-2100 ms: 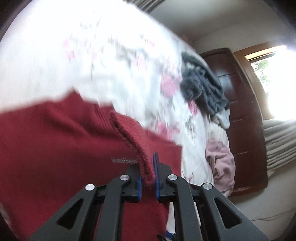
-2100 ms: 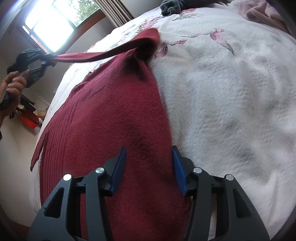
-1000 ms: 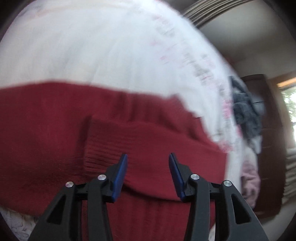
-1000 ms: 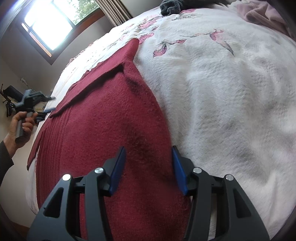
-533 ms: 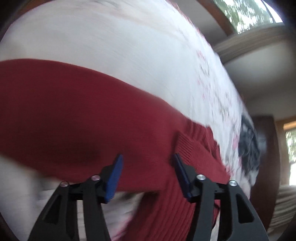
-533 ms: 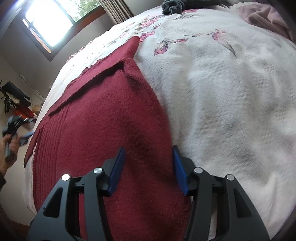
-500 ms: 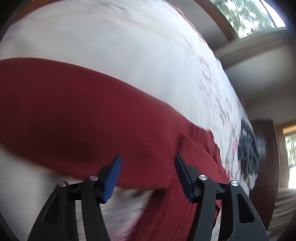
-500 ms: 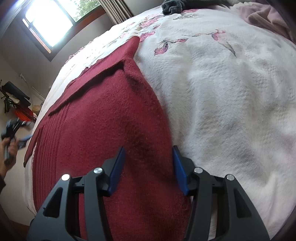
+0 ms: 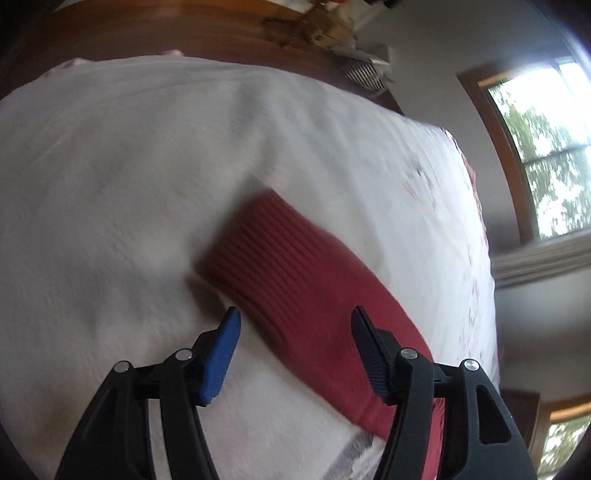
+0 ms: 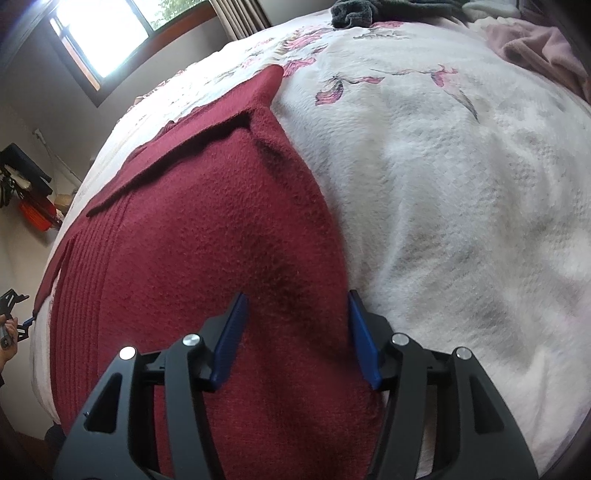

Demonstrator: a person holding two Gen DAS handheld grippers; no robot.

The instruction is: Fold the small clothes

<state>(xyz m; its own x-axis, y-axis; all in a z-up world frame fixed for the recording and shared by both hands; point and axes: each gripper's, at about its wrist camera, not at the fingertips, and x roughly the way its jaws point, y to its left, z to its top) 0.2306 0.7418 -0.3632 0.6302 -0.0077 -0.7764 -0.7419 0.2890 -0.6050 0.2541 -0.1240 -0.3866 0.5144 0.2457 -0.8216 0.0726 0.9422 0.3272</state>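
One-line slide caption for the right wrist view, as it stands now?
Open right tool hovers above a dark red knitted sweater lying on a white floral-print bedspread, one sleeve folded across it.

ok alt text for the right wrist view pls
An open right gripper hovers over a dark red knit sweater lying flat on a white floral bedspread. A grey garment lies at the far edge, a window behind.

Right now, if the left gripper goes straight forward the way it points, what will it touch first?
Most likely the red sweater: its ribbed end lies right ahead of the open left gripper, on the white bedspread. The picture is blurred and depth is unclear, so it could meet the bedspread beside it instead.
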